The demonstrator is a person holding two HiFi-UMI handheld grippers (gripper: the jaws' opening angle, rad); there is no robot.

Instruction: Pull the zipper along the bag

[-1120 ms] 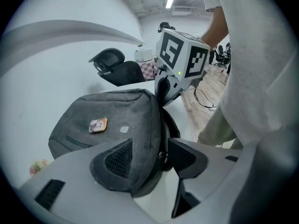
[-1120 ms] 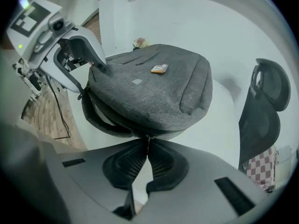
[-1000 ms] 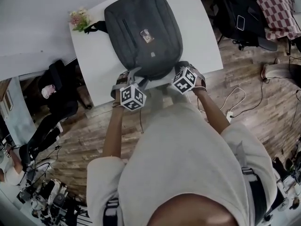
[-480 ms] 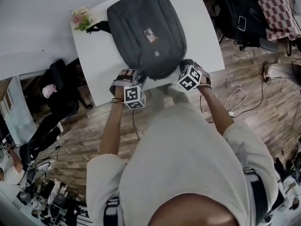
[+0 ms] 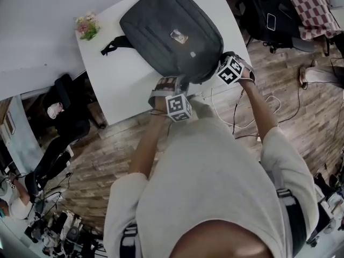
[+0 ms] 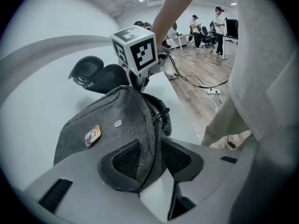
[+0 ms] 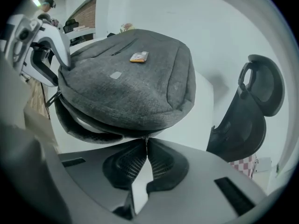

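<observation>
The bag [image 5: 166, 31] has swung right on the table [image 5: 121, 87]; the left gripper [image 6: 152, 158] is now closing round its near edge while the right gripper [image 7: 146, 149] stays pinched on the zipper [image 7: 146, 141] at the near right corner, so it looks braced for the pull.

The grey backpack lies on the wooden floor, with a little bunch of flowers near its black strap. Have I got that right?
Not quite. The grey backpack lies on the white table, not on the wooden floor; the head view shows this. The rest holds: the little bunch of flowers sits near its black strap.
</observation>
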